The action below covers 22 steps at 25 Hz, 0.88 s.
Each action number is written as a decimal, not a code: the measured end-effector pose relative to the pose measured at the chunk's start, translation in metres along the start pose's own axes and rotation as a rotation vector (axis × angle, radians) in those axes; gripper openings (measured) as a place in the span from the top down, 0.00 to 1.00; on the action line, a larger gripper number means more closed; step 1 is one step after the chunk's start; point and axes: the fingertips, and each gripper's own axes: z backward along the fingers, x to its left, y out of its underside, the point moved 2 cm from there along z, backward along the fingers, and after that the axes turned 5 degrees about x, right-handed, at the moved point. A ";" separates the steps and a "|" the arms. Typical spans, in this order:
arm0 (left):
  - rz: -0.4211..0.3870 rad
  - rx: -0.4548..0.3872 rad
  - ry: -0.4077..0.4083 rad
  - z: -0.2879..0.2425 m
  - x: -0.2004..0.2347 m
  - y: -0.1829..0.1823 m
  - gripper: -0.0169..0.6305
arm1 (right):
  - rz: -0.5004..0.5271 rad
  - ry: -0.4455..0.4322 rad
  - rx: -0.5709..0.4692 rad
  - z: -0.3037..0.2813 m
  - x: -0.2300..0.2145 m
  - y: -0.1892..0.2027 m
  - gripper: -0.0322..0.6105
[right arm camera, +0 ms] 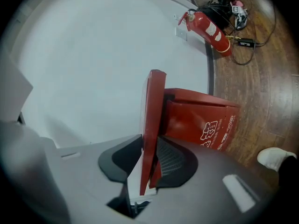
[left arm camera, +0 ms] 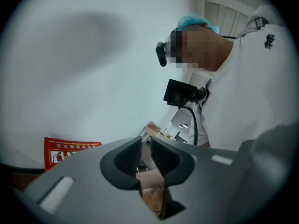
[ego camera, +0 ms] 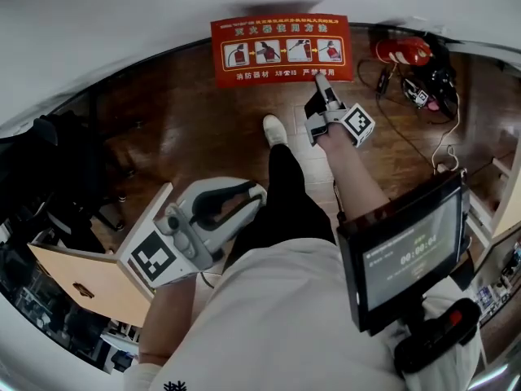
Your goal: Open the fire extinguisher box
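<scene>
The red fire extinguisher box point(ego camera: 281, 51) stands against the white wall, its lid printed with instruction pictures. In the head view my right gripper point(ego camera: 321, 80) reaches to the lid's lower right edge. In the right gripper view the red lid point(right arm camera: 152, 106) stands on edge between the pads, raised off the red box body point(right arm camera: 201, 115), and my right gripper point(right arm camera: 149, 146) is shut on it. My left gripper point(ego camera: 259, 195) is held back near my body, its jaws almost together and empty. In its own view the left gripper point(left arm camera: 145, 146) points up at the wall.
A red fire extinguisher point(ego camera: 401, 52) lies on the wooden floor by the wall, also in the right gripper view point(right arm camera: 209, 29), with tangled cables point(ego camera: 427, 88) beside it. A small monitor point(ego camera: 403, 251) hangs at my chest. My white shoe point(ego camera: 275, 129) stands before the box. A tan board point(ego camera: 81, 279) lies at the left.
</scene>
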 end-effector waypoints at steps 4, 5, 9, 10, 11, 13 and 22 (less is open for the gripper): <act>-0.015 -0.013 0.004 0.001 -0.003 -0.006 0.89 | -0.027 -0.044 0.007 0.004 0.036 -0.003 0.84; -0.015 -0.015 0.007 0.000 -0.003 -0.007 0.89 | -0.015 -0.065 0.011 0.003 0.048 -0.006 0.84; -0.009 -0.020 0.015 -0.004 0.000 -0.008 0.89 | 0.048 -0.156 0.031 -0.007 0.091 -0.017 0.84; -0.010 -0.022 0.016 -0.005 0.001 -0.008 0.89 | 0.052 -0.172 0.030 -0.011 0.099 -0.021 0.84; -0.011 -0.025 0.017 -0.007 0.002 -0.010 0.89 | 0.055 -0.188 0.027 -0.015 0.106 -0.025 0.84; -0.015 -0.035 0.021 -0.011 0.001 -0.014 0.89 | 0.067 -0.222 0.021 -0.024 0.123 -0.033 0.85; -0.012 -0.056 0.000 -0.007 0.006 -0.022 0.89 | 0.156 -0.319 0.009 -0.091 0.181 -0.079 0.81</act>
